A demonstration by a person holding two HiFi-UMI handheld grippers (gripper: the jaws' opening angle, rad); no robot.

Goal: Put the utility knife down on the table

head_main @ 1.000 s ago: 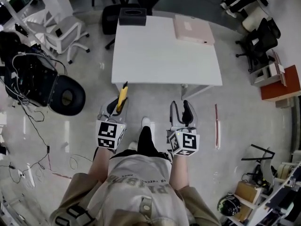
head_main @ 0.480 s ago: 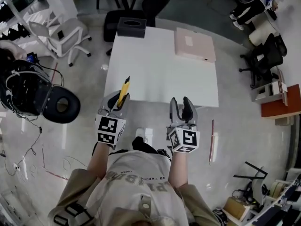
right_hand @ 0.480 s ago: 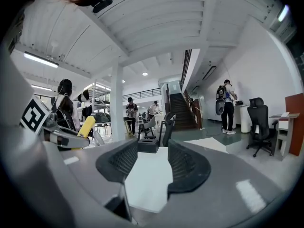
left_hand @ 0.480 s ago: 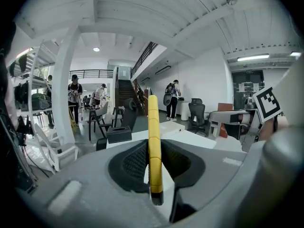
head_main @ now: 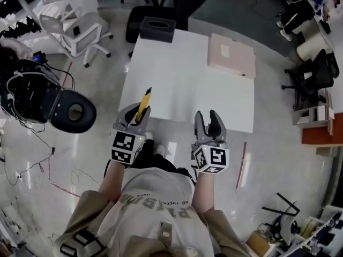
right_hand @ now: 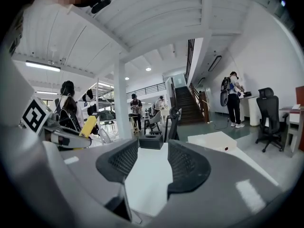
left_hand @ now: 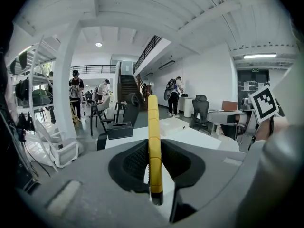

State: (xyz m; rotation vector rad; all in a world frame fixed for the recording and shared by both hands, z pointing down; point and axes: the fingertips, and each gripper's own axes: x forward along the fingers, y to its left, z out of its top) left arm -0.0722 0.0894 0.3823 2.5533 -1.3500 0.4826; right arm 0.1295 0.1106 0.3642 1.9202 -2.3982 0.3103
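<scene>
The yellow utility knife (head_main: 143, 103) stands upright and narrow between the pads of my left gripper (head_main: 138, 113), which is shut on it. Its tip reaches over the near left edge of the white table (head_main: 187, 74). The left gripper view shows the knife (left_hand: 153, 141) clamped in the middle of the left gripper (left_hand: 154, 164), pointing up and ahead. My right gripper (head_main: 209, 120) is at the table's near edge, open with nothing between its pads. From the right gripper view, the right gripper (right_hand: 151, 161) frames bare tabletop, and the knife (right_hand: 88, 126) shows at the left.
A black tissue box (head_main: 157, 29) stands at the table's far left corner and a flat pink box (head_main: 231, 55) at the far right. A white chair (head_main: 77, 31) and a black round seat (head_main: 75, 111) are left of the table. Cables lie on the floor at the left.
The person has walked up to the table. Both grippers have moved from the floor in front of it to its near edge, and the knife is still gripped.
</scene>
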